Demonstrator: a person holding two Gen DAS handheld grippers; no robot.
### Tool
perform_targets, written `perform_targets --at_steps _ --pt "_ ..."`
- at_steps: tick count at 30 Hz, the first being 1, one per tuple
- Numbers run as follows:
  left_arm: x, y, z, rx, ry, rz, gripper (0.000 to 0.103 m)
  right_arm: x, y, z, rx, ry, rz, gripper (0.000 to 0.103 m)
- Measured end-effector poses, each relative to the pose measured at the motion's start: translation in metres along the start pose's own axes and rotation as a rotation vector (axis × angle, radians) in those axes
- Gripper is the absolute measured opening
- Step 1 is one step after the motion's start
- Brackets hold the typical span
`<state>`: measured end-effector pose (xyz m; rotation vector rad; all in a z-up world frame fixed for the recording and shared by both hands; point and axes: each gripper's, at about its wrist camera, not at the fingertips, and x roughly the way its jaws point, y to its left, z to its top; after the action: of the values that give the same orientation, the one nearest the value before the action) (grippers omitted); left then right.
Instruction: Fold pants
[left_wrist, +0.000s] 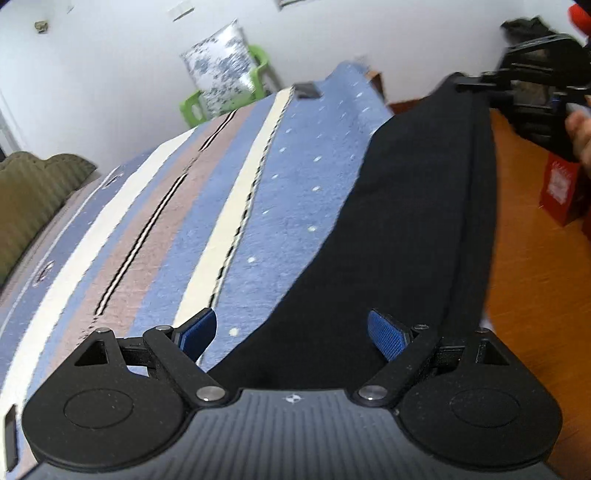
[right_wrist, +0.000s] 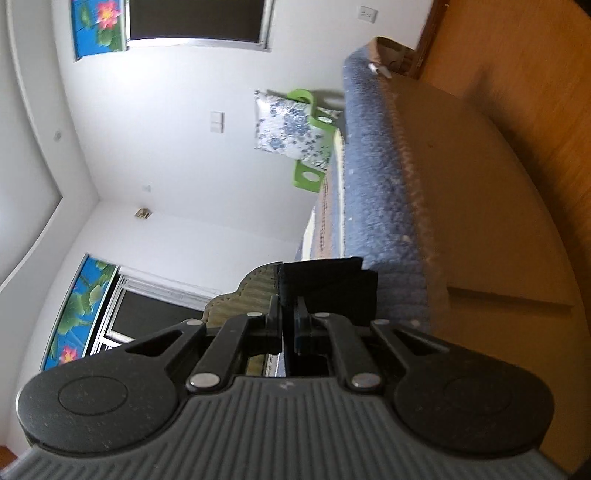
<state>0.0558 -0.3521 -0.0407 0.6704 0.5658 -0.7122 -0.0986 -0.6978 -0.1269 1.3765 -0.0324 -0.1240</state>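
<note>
Black pants (left_wrist: 399, 221) lie stretched along the right side of a bed with a blue striped blanket (left_wrist: 207, 206). My left gripper (left_wrist: 291, 332) hangs open over the near end of the pants, its blue pads (left_wrist: 388, 334) apart and gripping nothing. At the far end, my right gripper (left_wrist: 476, 86) pinches the pants' edge and holds it up off the bed. In the right wrist view, my right gripper (right_wrist: 289, 314) is shut on a fold of the black pants (right_wrist: 328, 284), beside the bed's edge.
A green plastic chair (left_wrist: 258, 70) with a flowered cushion (left_wrist: 218, 70) stands past the bed. An olive headboard (left_wrist: 33, 199) is at the left. Orange wooden floor (left_wrist: 535, 280) and a red box (left_wrist: 561, 188) lie to the right. A hand (left_wrist: 580, 136) holds the right gripper.
</note>
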Motion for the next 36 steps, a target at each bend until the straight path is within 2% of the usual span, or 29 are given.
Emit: perform_targets --at_steps 3,4,5,6,8,10,12,15,17,21,23,24,25,28,31,33,36 --pt "0.016 0.009 0.006 -0.077 0.032 0.069 0.09 -0.003 -0.015 0.0 0.06 -0.012 -0.009 0.008" --pt "0.019 0.014 0.006 -0.11 0.047 0.069 0.09 -0.004 -0.018 -0.001 0.065 -0.013 -0.007 0.008" --pt "0.022 0.019 0.005 -0.138 0.061 0.039 0.09 -0.004 -0.018 -0.001 0.058 -0.013 -0.012 0.008" --pt "0.026 0.02 0.002 -0.147 0.084 -0.026 0.09 -0.004 -0.016 -0.001 0.051 -0.011 -0.016 0.008" --pt "0.03 0.016 -0.001 -0.133 0.113 -0.123 0.09 0.0 -0.01 0.0 0.034 0.001 -0.009 0.008" --pt "0.027 0.012 0.001 -0.103 0.076 -0.112 0.09 0.006 0.004 -0.001 0.005 0.013 -0.004 0.008" --pt "0.023 0.021 0.002 -0.126 0.054 -0.126 0.09 0.011 0.019 -0.005 -0.021 0.029 0.012 0.008" --pt "0.016 0.052 -0.004 -0.236 0.029 -0.179 0.09 0.015 0.042 -0.011 -0.065 0.047 0.025 0.008" --pt "0.013 0.077 -0.014 -0.319 0.015 -0.188 0.09 0.016 0.057 -0.015 -0.094 0.055 0.029 0.008" --pt "0.026 0.11 -0.019 -0.497 0.06 -0.265 0.09 0.02 0.088 -0.027 -0.17 0.085 0.043 0.008" --pt "0.031 0.105 -0.011 -0.475 0.06 -0.323 0.09 0.022 0.103 -0.035 -0.2 0.104 0.05 0.008" --pt "0.034 0.097 -0.006 -0.43 0.068 -0.319 0.09 0.022 0.108 -0.038 -0.208 0.109 0.052 0.008" --pt "0.037 0.086 -0.001 -0.366 0.09 -0.289 0.09 0.021 0.113 -0.04 -0.217 0.113 0.056 0.008" --pt "0.057 0.051 0.009 -0.199 0.14 -0.128 0.09 0.017 0.122 -0.042 -0.232 0.116 0.045 0.008" --pt "0.065 0.037 0.009 -0.167 0.149 -0.095 0.09 0.012 0.126 -0.041 -0.235 0.114 0.038 0.008" --pt "0.05 0.042 0.004 -0.189 0.079 -0.117 0.09 0.013 0.128 -0.041 -0.244 0.129 0.015 0.008" --pt "0.037 0.059 -0.005 -0.223 0.049 -0.237 0.091 0.011 0.13 -0.044 -0.262 0.132 0.009 0.008"
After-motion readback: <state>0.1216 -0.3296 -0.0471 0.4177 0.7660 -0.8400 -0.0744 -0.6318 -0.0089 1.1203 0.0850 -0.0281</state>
